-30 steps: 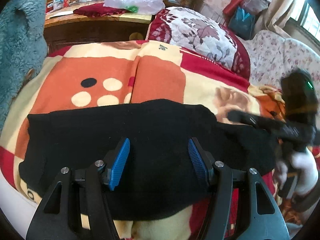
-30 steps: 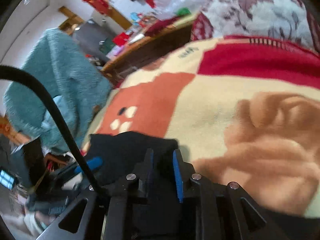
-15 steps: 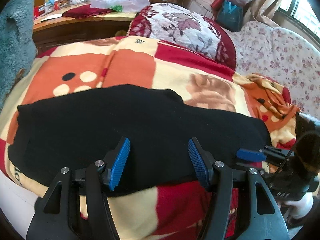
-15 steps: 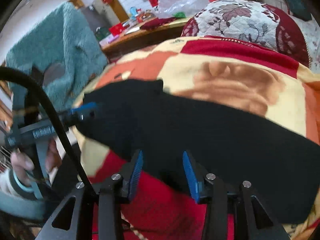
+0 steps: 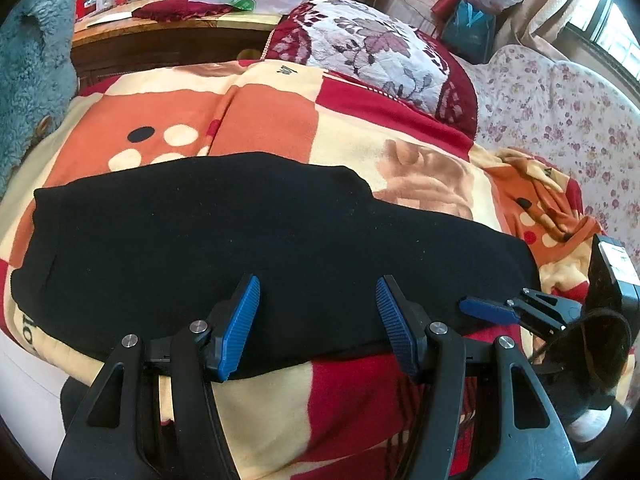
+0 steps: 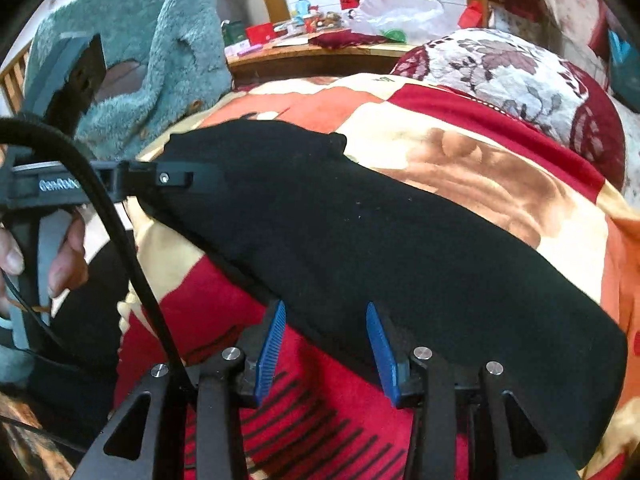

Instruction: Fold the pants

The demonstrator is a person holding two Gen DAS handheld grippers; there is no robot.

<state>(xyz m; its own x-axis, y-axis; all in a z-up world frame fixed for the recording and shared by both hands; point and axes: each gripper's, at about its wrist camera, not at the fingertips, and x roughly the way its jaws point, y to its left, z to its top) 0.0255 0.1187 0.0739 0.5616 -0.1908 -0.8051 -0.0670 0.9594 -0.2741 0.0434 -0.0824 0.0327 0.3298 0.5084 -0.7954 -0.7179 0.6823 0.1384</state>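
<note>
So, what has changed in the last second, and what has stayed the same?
The right gripper let go of the black pants, opened, and drew back to their near edge. The pants now lie flat in a long band on the patterned blanket. The left gripper stayed open, holding nothing, at the near edge.

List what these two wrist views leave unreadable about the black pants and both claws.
- Pants: fold layers unreadable in either view; the black fabric shows no seams.
- Left wrist view: near hem hidden behind the left claw.
- Right wrist view: the right claw covers the near pants edge; contact unclear.
</note>
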